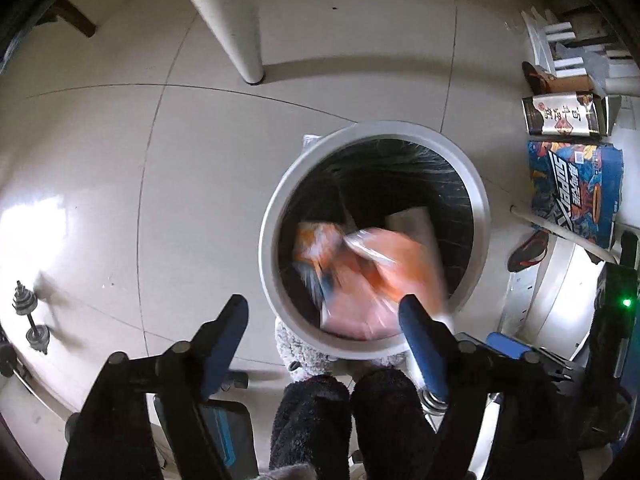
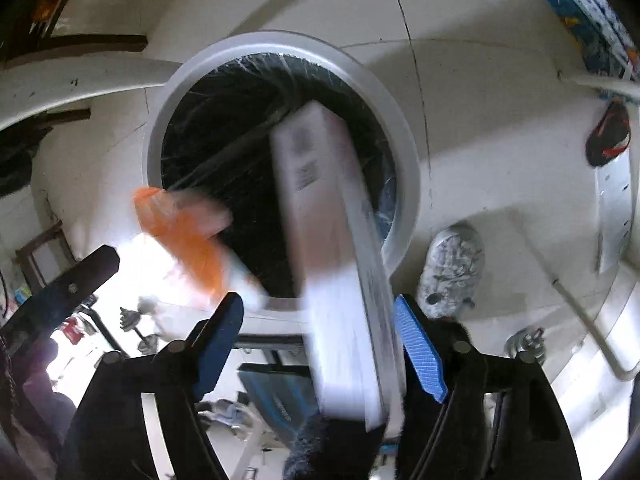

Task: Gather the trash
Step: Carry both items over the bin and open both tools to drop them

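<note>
A round grey trash bin (image 1: 272, 216) with a black liner stands on the tiled floor; it also shows in the right wrist view (image 2: 404, 148). In the left wrist view my left gripper (image 1: 324, 316) is open just above the bin's near rim, and a blurred orange and pink wrapper (image 1: 384, 268) is loose over the bin mouth beyond its fingers. In the right wrist view my right gripper (image 2: 318, 322) is open, and a blurred white box (image 2: 332, 224) lies between its fingers, pointing into the bin. The orange wrapper (image 2: 188, 236) shows at the bin's left rim.
A white table leg (image 1: 236, 20) stands behind the bin. Printed boxes (image 1: 572, 192) and a pole (image 1: 560, 232) lie at the right. Small dumbbells (image 1: 30, 320) lie on the floor at the left. A grey slipper (image 2: 452, 268) and dark furry legs (image 1: 348, 420) are next to the bin.
</note>
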A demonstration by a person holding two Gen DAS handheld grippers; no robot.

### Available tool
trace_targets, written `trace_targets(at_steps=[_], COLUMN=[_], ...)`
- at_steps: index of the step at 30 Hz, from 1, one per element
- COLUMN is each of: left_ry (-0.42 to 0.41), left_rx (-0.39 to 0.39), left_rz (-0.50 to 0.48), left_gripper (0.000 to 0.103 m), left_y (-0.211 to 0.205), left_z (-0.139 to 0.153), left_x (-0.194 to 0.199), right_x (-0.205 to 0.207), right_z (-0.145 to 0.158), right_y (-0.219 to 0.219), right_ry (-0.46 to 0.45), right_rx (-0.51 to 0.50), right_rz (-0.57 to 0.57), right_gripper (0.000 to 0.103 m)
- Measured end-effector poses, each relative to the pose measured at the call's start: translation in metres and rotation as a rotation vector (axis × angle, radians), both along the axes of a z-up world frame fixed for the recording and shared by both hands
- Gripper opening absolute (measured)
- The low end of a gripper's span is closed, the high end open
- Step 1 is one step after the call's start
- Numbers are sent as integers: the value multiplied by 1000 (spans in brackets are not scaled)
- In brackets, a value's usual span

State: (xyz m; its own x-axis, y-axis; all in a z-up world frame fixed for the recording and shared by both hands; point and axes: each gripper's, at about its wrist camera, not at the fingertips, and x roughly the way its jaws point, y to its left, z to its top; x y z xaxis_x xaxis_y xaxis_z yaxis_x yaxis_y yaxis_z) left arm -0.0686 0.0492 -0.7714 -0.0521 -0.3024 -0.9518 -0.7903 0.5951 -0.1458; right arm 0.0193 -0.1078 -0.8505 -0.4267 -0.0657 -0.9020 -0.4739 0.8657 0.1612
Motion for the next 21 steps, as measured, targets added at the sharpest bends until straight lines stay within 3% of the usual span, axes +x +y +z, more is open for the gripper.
trace_targets(at_steps=[2, 4, 9, 21], left_ry=[2, 0, 13, -12], left_rx=[28, 80, 236, 250], left_rz=[-12, -28, -77, -73], left_gripper=[98, 100, 100, 100], left_y=[2, 7, -6, -12], left_z=[8, 25, 56, 124], left_x=[-6, -19, -27, -59], right_x=[-2, -5, -14, -40], right_z=[7, 19, 47, 131], right_y=[-1, 1, 1, -10], right_ry=[-30, -66, -174, -258], right_rx=[0, 7, 0, 14], right_rz=[26, 52, 119, 144], right_gripper=[92, 101, 103, 103])
